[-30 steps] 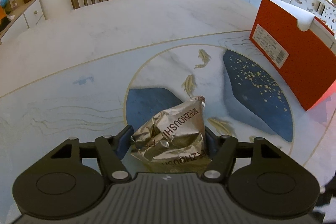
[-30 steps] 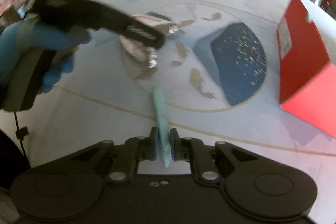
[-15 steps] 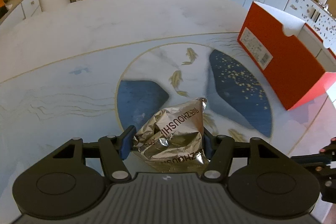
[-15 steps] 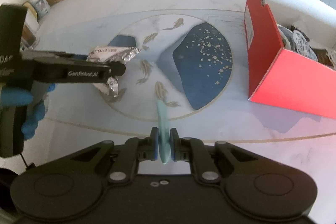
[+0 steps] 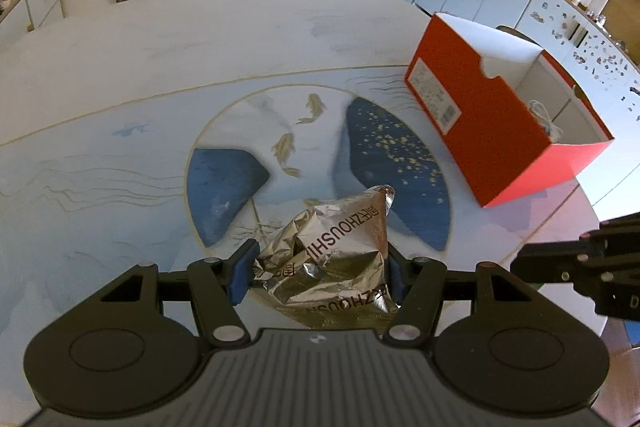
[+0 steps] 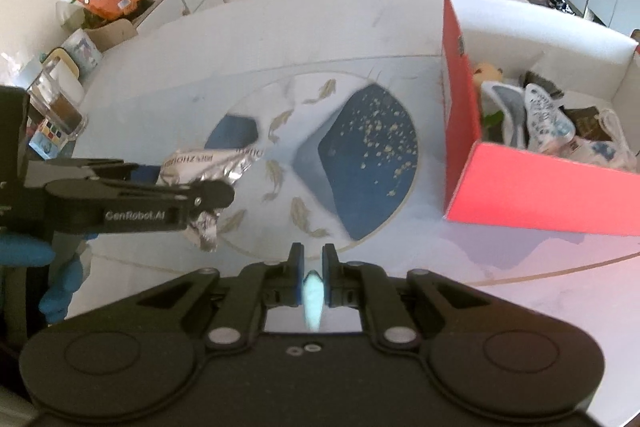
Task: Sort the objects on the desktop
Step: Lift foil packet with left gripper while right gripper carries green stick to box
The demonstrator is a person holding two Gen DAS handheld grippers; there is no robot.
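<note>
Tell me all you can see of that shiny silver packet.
The packet is a crumpled pouch of silvery foil, by its look, with brown print reading "ZHOUSHI" and some characters. It looks puffy and creased, with a crimped sealed edge at its far corner. The left tool clamps it from both sides with its blue pads, holding it tilted above the table. From the right wrist view one corner hangs down free. Nothing else touches it.

Silver foil packet [image 5: 336, 259], red box [image 5: 480, 131]

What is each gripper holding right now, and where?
Left gripper: crumpled foil packet, pinched across its sides. Right gripper: thin pale-blue item, clamped edge-on.
</note>
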